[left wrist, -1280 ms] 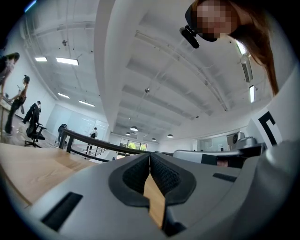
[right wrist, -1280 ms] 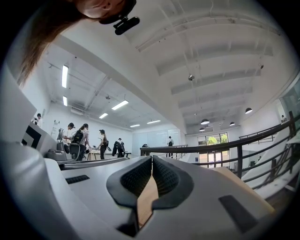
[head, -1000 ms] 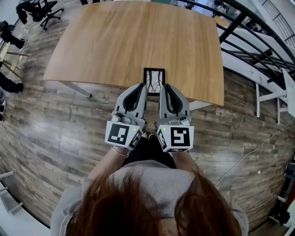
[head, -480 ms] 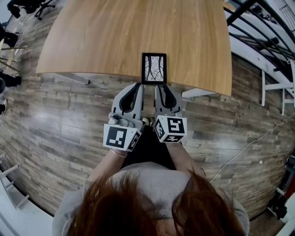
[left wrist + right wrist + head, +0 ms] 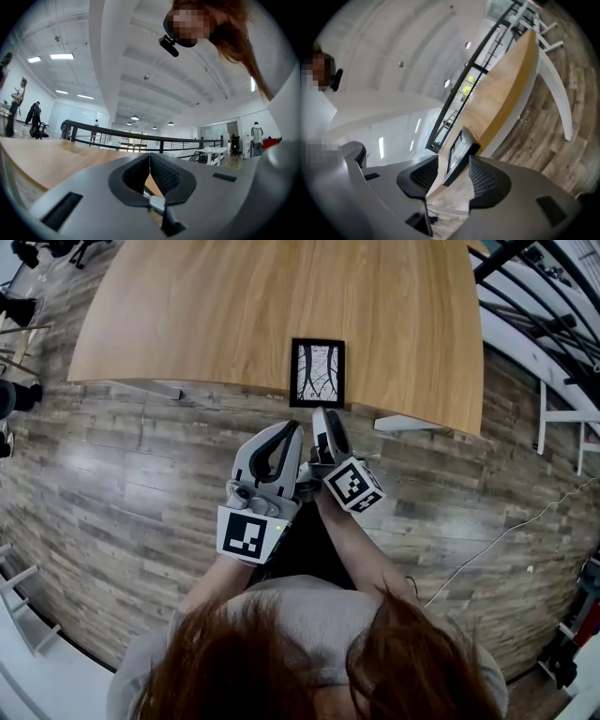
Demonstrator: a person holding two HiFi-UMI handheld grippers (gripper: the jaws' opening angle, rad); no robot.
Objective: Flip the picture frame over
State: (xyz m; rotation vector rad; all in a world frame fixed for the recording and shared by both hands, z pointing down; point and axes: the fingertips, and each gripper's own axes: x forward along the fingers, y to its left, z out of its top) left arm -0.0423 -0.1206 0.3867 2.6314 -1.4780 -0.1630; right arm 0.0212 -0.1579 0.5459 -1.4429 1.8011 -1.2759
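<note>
The black picture frame [image 5: 318,372] lies flat, picture side up, on the wooden table [image 5: 234,315] at its near edge. My left gripper [image 5: 292,428] hangs in front of the table edge, left of the frame, its jaws shut and empty [image 5: 149,157]. My right gripper [image 5: 324,416] is rolled onto its side just before the frame's near end. Its jaws have just been opening. In the right gripper view the frame [image 5: 461,140] shows edge-on ahead, framed by the open right gripper [image 5: 453,161]; the pads do not press on it.
A black railing [image 5: 525,277] runs along the right. White table supports [image 5: 403,423] show under the near edge. A cable [image 5: 497,540] trails over the plank floor. Chairs [image 5: 19,306] stand far left. People stand in the distance in the left gripper view.
Both grippers have drawn back from beside the frame and sunk below the table edge. The right one has rolled onto its side and opened. The frame has stayed put.
</note>
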